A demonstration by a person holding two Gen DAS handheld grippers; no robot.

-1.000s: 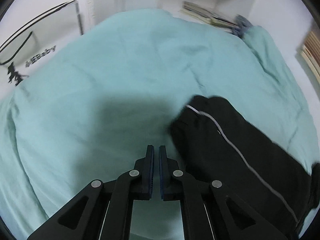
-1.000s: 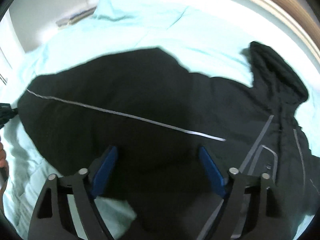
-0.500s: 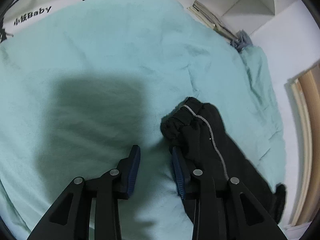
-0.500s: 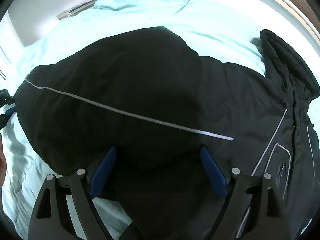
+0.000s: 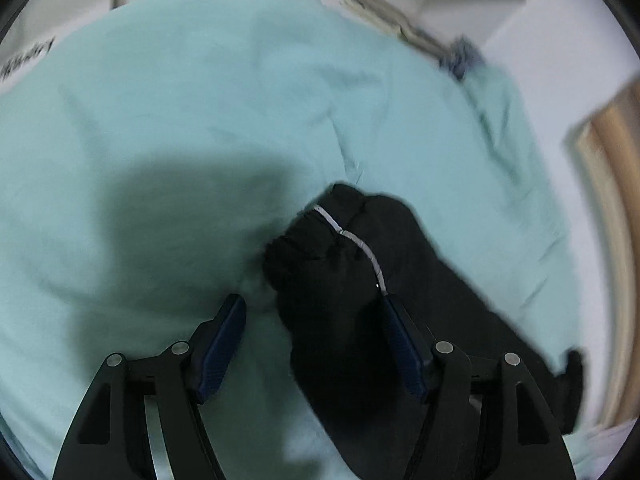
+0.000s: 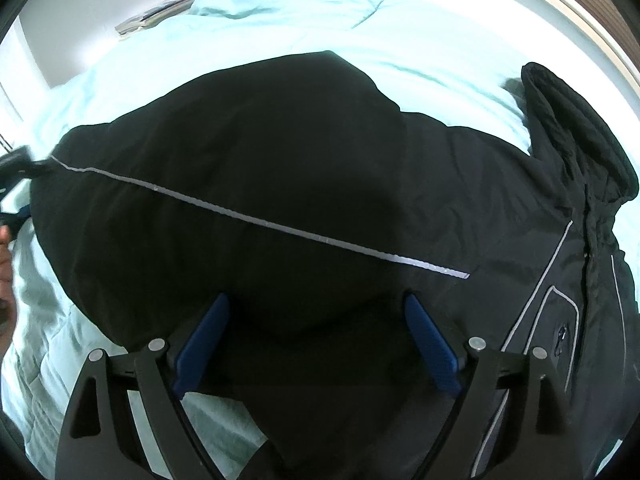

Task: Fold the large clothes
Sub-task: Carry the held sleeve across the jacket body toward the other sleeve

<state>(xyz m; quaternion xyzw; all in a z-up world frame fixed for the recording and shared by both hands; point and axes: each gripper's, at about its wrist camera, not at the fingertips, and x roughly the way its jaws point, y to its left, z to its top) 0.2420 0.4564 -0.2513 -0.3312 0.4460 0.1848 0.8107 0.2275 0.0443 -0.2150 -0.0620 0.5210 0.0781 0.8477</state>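
Across the pale green bedding (image 6: 304, 28) lies the black jacket (image 6: 280, 168), spread wide in the right wrist view, its collar (image 6: 576, 128) standing up at about two o'clock and a thin reflective stripe (image 6: 256, 216) running from nine o'clock toward four. The right gripper (image 6: 316, 344) hovers over the jacket's near edge at six o'clock with its blue pads (image 6: 430, 344) spread wide apart; dark cloth fills the space between them, but nothing is pinched.

From the left wrist view, the sleeve cuff (image 5: 320, 240) sits bunched near the centre, the sleeve trailing off toward four o'clock. The left gripper (image 5: 314, 340) is likewise wide open, one pad (image 5: 222, 340) over bare bedding at seven o'clock and the other at the sleeve's far side, so the cuff lies between the fingers without being gripped. This view is blurred, so contact is hard to judge.

Folding looks barely begun, by my reading: the body is laid out flat and roughly smoothed, yet no sleeve is brought across, and no crosswise fold shows. Taking hold of the cuff and carrying the sleeve inward seems the step at hand, with the other sleeve and the body folds left.
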